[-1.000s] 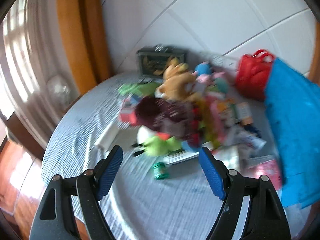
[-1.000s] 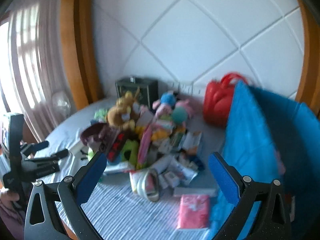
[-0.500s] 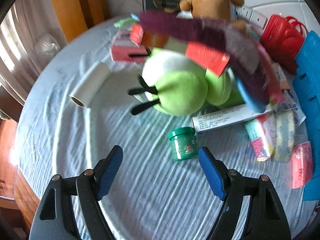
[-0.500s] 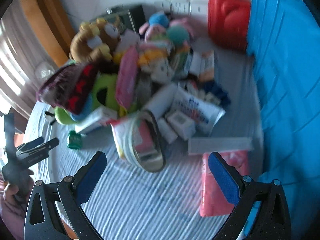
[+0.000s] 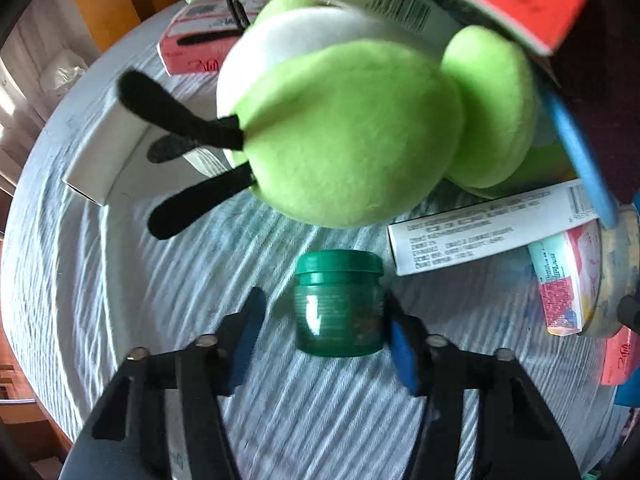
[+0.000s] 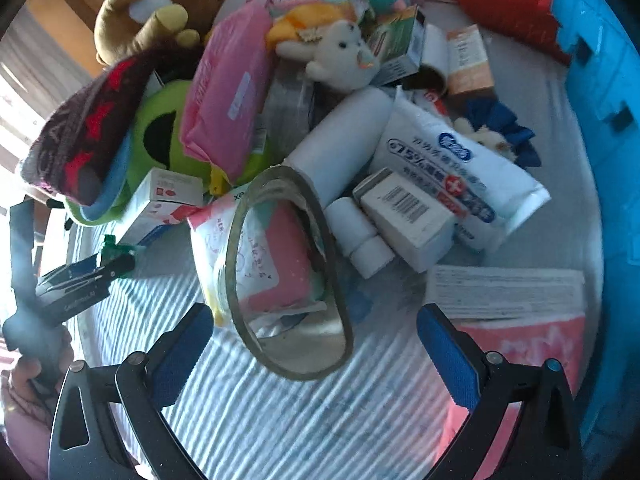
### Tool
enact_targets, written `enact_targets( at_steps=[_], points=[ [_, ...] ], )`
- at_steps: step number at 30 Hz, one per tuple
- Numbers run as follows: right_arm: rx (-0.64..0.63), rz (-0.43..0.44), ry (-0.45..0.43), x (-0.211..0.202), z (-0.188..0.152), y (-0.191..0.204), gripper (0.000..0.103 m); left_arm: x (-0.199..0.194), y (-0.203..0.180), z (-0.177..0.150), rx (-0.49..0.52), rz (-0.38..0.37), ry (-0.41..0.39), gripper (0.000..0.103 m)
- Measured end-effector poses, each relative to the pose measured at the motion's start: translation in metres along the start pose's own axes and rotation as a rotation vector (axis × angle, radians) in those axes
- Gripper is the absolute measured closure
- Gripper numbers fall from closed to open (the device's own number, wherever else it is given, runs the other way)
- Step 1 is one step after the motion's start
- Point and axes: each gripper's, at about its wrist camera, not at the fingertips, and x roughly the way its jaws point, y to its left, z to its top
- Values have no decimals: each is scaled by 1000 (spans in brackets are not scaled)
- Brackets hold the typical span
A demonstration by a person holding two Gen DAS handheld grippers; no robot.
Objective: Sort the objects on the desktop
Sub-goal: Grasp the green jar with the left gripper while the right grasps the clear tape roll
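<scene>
Your left gripper [image 5: 324, 320] is closing around the small green jar [image 5: 339, 304] on the striped tablecloth [image 5: 120, 300].

The jar stands upright between the blue pads, just in front of the green plush toy [image 5: 352, 132]; the right pad seems to touch it, the left looks apart, though blur makes that unsure. Your right gripper [image 6: 316, 340] hangs wide open, empty, over the tape roll [image 6: 288, 272] leaning on the clutter pile.

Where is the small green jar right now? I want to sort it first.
In the left wrist view the small green jar stands upright on the striped cloth, between the closing left tongs, just in front of the green plush toy.
</scene>
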Motion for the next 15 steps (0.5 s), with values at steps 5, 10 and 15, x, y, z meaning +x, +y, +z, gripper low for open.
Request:
enact_targets(
  at_steps=[5,10,15],
  points=[
    [-7,-5,25,8,4,3,3,-1,-2,-2,9,5,-17,59],
    [-31,2,20,9,8,7,9,-2,-5,-8,7,4,-18,61],
    [-43,62,31,14,10,12,30,-5,-7,-16,-12,6,-24,63]
  ],
)
